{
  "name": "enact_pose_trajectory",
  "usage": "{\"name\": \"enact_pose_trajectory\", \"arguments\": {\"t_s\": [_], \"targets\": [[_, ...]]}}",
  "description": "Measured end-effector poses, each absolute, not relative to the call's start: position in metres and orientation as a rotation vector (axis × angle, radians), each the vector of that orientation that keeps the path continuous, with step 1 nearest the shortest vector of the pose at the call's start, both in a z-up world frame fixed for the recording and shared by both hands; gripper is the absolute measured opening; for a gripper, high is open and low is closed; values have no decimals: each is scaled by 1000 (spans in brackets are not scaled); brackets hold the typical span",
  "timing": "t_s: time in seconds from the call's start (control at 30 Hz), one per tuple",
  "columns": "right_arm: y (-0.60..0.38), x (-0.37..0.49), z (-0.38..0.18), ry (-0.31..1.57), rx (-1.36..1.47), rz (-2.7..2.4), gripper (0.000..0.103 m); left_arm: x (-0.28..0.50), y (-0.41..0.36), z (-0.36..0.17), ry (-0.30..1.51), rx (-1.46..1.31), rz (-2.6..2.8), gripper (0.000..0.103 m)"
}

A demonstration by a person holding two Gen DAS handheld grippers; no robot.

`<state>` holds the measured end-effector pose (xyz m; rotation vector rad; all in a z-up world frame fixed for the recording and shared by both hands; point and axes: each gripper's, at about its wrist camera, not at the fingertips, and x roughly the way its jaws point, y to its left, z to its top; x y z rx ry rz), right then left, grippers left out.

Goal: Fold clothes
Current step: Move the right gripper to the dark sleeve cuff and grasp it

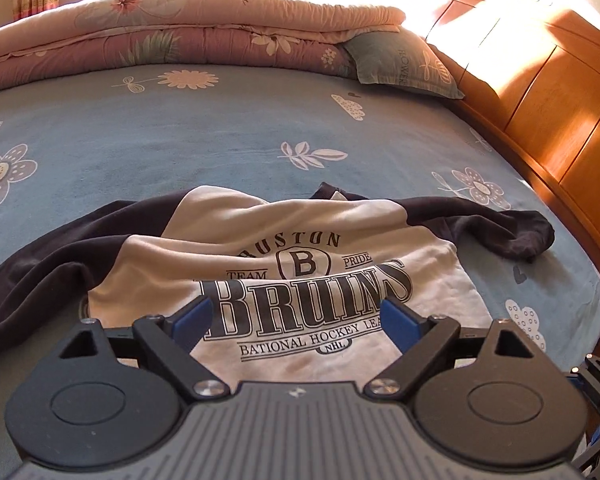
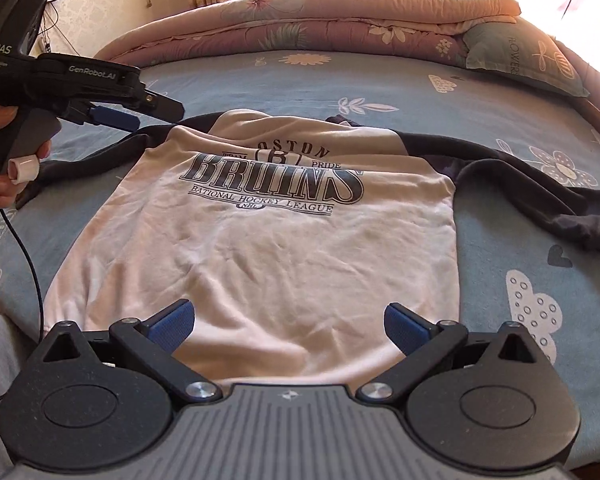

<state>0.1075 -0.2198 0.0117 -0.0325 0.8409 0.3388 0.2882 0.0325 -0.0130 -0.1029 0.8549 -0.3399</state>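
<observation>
Sweatshirt [image 2: 260, 248] on floral bedsheet [image 2: 380, 80]

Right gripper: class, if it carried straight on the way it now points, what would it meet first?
Probably the shirt. The right gripper tilts down over its pale lower half, fingers open and empty, nothing between them and the cloth. How high it hangs is unclear.

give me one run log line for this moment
stage: pre-fold | shirt: flat on bed | left gripper: open, empty | right gripper: open, empty

Sunlit room, glare blown out on headboard [image 1: 540, 52], fisheye-bent edges
</observation>
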Motion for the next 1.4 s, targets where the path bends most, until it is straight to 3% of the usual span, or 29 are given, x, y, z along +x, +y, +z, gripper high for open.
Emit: {"name": "enact_pose_trajectory", "arguments": {"t_s": [0.3, 0.37, 0.53, 0.93, 1.0, 1.1, 1.4], "targets": [[-192, 217, -35, 916, -60, 414, 103, 342, 28, -96, 957, -114, -386, 90], [-196, 231, -51, 949, -80, 414, 103, 335, 32, -106, 911, -91, -425, 92], [-207, 242, -61, 885, -121, 412, 103, 332, 40, -99, 872, -99, -457, 95], [-216, 351, 5, 828, -209, 402, 103, 328, 66, -74, 797, -143, -443, 95], [-224, 376, 12, 834, -157, 446, 97, 328, 60, -77, 797, -122, -445, 95], [-233, 410, 11, 872, -80, 548, 77, 328, 55, -80, 802, -107, -456, 95], [-276, 491, -44, 1084, 44, 716, 74, 333, 51, -92, 830, -88, -444, 95]]}}
